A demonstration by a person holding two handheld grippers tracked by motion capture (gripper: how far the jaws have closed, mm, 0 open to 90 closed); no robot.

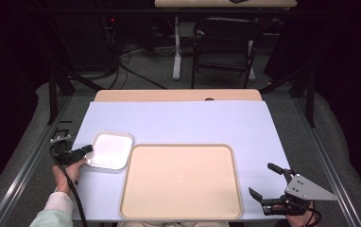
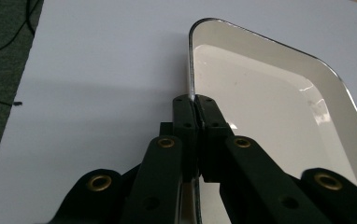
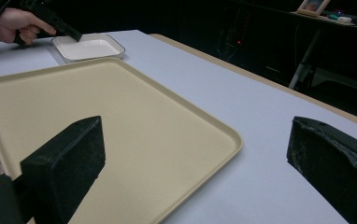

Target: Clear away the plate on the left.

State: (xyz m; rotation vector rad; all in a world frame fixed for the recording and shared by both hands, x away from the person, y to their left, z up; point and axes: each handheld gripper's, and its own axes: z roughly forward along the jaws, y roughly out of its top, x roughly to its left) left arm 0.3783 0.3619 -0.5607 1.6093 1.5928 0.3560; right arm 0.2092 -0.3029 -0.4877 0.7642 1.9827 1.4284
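We see the left gripper with its jaws pressed together on the thin left rim of a small white dish, one jaw outside the wall and one inside. In the high view that gripper meets the white dish at its left edge, with the person's left hand behind it near the left edge of the worktop. The dish sits flat on the pale blue surface, just beside the upper left corner of a large beige tray, which lies empty in front of the person.

The right gripper has its jaws spread wide with nothing between them, hovering near the worktop's right front corner, just right of the tray. From its own view we see the left hand and dish well apart, beyond the tray.
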